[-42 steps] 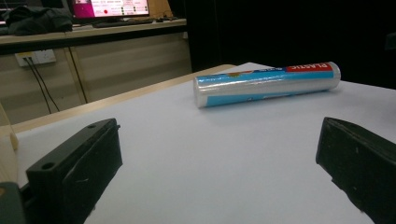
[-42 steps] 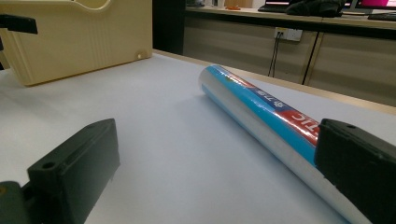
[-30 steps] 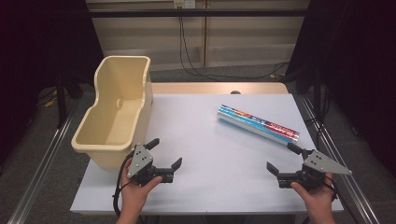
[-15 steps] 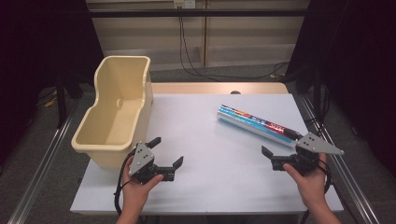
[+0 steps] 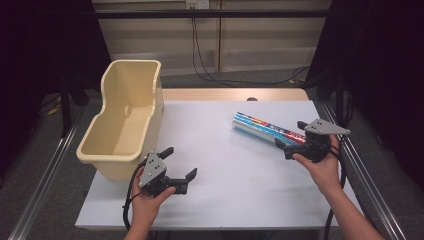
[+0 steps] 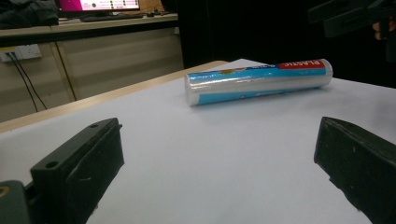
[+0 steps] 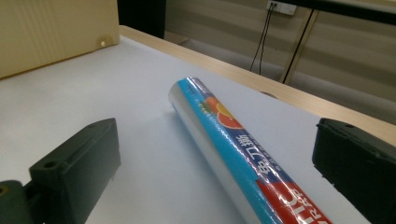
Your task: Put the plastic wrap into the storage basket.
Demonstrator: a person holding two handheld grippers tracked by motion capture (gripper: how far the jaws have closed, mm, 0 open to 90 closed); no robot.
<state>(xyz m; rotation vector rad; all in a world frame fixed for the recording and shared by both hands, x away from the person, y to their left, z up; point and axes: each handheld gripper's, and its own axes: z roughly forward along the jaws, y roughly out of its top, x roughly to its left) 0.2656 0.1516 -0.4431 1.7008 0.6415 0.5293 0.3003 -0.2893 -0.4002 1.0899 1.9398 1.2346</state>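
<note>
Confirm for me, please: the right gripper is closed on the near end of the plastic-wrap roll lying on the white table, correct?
Not quite. The right gripper is open, its jaws standing apart on either side of the plastic-wrap roll without gripping it, as the right gripper view shows. The roll does lie on the white table.

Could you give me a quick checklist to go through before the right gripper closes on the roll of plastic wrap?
1. Right gripper jaws open: ok, wide apart in the right gripper view.
2. Roll of plastic wrap between the jaws: ok, it runs up the gap in that view.
3. Jaws touching the roll: cannot tell; a gap shows on both sides.
4. Roll lying flat on the white table: ok.
5. Left gripper out of the way: ok, open near the beige bin, far from the roll.
6. Bin upright and empty: ok.
</note>
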